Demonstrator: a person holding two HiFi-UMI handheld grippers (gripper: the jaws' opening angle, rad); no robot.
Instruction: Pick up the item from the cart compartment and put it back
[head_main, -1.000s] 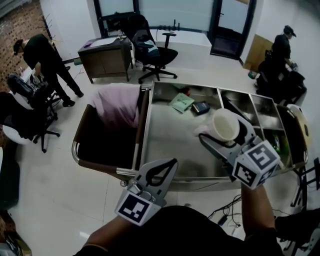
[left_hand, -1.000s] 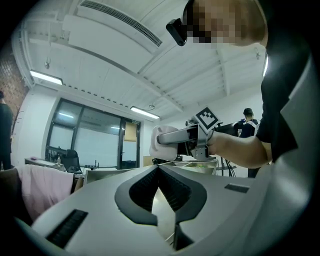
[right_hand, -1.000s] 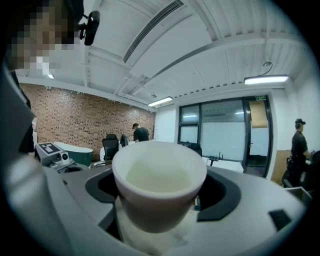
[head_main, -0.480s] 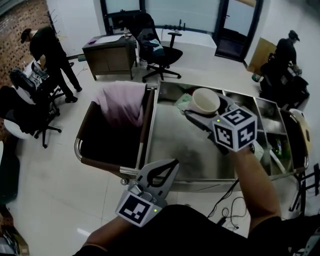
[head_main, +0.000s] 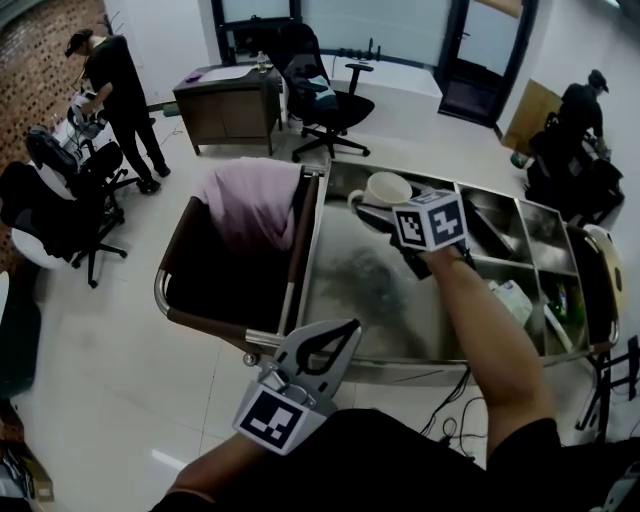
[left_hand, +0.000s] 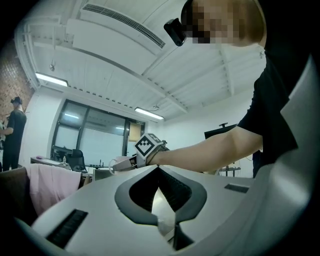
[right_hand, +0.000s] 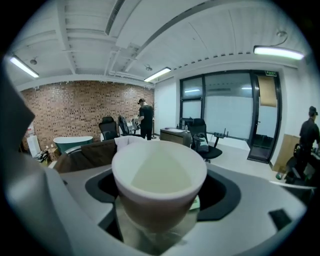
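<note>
Right gripper (right_hand: 159, 212): my fingers are clamped on the sides of a cream-white round cup (right_hand: 159, 172), open mouth facing the camera. I hold the cup (head_main: 383, 187) over the far end of the big compartment of the stainless-steel cart (head_main: 345, 300). Left gripper (head_main: 347, 325): fingers together, nothing between them, low by my body at the cart's near rim.

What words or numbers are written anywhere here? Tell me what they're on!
No words can be read here.
On the marker cube: only black-and-white squares, no letters.
On the sign: too small to read.
On the packet: too blurred to read.
On the cup: nothing.
</note>
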